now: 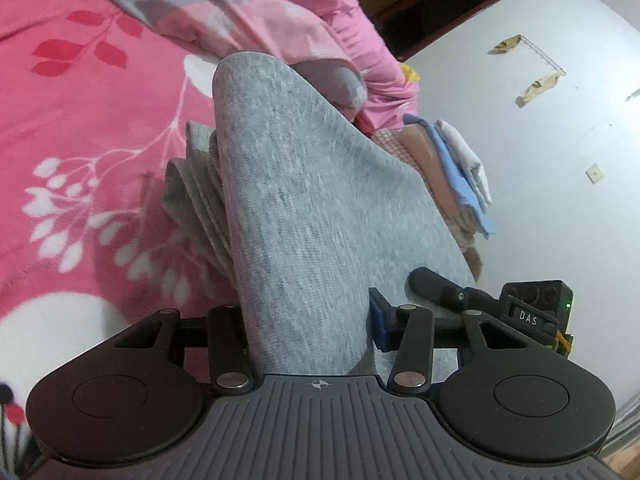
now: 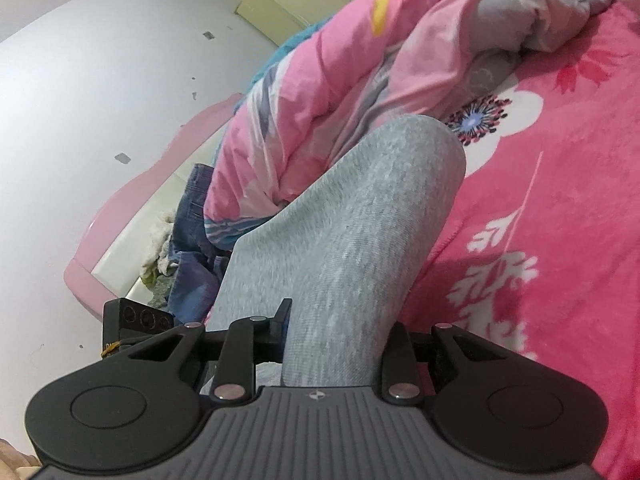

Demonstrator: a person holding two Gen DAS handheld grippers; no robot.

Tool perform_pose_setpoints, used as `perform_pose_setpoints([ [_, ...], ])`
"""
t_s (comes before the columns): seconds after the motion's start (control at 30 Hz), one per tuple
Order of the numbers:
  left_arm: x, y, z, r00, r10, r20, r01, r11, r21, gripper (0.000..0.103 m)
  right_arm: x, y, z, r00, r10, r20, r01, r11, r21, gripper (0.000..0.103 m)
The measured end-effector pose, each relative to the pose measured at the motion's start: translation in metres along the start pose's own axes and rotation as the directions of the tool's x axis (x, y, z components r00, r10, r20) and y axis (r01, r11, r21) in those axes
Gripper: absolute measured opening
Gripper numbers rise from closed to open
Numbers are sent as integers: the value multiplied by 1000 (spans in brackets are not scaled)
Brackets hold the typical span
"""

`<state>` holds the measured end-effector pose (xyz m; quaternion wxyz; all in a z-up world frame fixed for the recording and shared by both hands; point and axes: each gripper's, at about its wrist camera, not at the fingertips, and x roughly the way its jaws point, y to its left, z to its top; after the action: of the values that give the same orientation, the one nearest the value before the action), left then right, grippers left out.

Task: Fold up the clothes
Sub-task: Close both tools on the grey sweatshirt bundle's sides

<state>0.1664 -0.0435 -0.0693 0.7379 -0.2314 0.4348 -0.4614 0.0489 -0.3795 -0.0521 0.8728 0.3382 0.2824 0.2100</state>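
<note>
**Grey garment held up over a pink bed**

The landmark is the grey knit garment [image 1: 288,200], raised between both tools above a bed whose pink floral blanket [image 1: 80,140] fills the surface left of it in the left wrist view. The left hand-held gripper [image 1: 308,320] is clenched on the garment's near end, the cloth bunched between its jaws. Behind the garment lies a rumpled pink and grey quilt [image 1: 320,28]. To the right of the garment sits a small stack of folded cloths [image 1: 452,168] in tan, blue and white, and beyond that a white wall [image 1: 560,160] with scraps of tape stuck to it.

In the right wrist view, a white wall [image 2: 80,120] and a pink bed frame [image 2: 92,240] lie left of the garment [image 2: 360,220], with denim clothing [image 2: 192,208] heaped beside it. The right hand-held gripper [image 2: 336,332] is clamped on the grey cloth. To its right spreads the blanket [image 2: 560,240].
</note>
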Motion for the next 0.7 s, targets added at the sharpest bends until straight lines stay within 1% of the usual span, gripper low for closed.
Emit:
perform_pose_setpoints([
  [0.17, 4, -10, -6, 1000, -25, 17, 24, 999, 26, 46, -15, 12, 1, 999, -37, 2, 37, 999, -39, 28],
  [0.3, 12, -7, -3, 996, -79, 33, 78, 996, 31, 46, -20, 22, 8, 996, -90, 3, 90, 994, -60, 28],
  [0.37, 12, -4, -3, 995, -95, 37, 93, 995, 35, 46, -20, 28, 11, 993, -122, 3, 122, 991, -62, 28],
  [0.5, 12, 0, -4, 994, -97, 47, 94, 994, 61, 46, -9, 33, 10, 983, -183, -10, 182, 982, -40, 28],
  [0.63, 14, 14, -9, 993, -118, 30, 117, 993, 24, 46, 2, 45, 3, 967, -251, -33, 249, 966, -72, 28],
  [0.7, 13, 17, -11, 992, -125, 23, 124, 992, 25, 46, 4, 49, 0, 960, -276, -41, 272, 959, -75, 28],
])
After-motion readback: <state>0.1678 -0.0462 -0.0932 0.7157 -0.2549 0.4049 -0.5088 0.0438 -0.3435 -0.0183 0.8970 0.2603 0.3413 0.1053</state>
